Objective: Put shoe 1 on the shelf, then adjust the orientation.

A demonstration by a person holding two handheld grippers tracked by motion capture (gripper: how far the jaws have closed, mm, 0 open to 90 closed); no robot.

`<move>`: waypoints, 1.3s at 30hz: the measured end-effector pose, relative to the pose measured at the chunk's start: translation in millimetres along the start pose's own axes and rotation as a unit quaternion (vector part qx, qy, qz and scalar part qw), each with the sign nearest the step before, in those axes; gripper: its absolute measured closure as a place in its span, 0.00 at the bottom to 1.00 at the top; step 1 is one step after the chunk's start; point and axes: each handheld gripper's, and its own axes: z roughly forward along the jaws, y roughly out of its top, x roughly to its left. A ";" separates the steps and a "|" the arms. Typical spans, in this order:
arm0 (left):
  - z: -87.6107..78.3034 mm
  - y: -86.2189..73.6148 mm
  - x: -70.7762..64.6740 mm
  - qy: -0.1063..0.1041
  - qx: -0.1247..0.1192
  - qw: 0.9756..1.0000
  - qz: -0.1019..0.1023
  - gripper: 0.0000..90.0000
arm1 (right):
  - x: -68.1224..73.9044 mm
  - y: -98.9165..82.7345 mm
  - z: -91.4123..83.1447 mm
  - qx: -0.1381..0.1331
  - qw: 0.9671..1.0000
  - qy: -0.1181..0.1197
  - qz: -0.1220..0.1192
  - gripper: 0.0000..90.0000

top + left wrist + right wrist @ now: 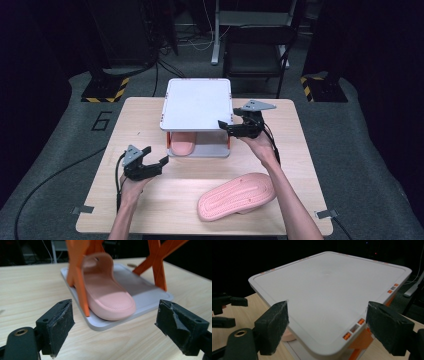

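Two slippers point(236, 195), rack point(197, 102), open tongs point(148, 163)

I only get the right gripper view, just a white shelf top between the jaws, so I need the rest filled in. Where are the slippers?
Observer: One pink slipper sits on the bottom tray, under that white top.
Operator: And the other one?
Observer: The second slipper lies on the table near the person's edge, apparently sole up.
Operator: What about the left gripper?
Observer: The left gripper is open and holds nothing. It is in front of the tray's left corner, aimed at the pink slipper's toe.
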 end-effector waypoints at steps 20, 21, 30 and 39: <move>-40.5 -12.5 28.0 0.031 -0.021 0.999 -0.016 0.16 | -0.4 -86.2 -142.3 -0.070 0.993 -0.094 0.017 0.17; -39.8 -12.9 27.8 0.031 -0.023 0.999 -0.017 0.16 | -0.4 -90.7 -144.8 -0.071 0.993 -0.093 0.022 0.17; -38.6 -14.7 27.3 0.032 -0.012 0.999 -0.016 0.16 | 3.7 -122.8 -158.7 -0.050 0.996 -0.075 0.018 0.17; -39.8 -15.4 27.7 0.033 -0.010 0.999 -0.019 0.16 | 35.3 -136.6 -177.7 -0.046 0.998 -0.021 -0.039 0.18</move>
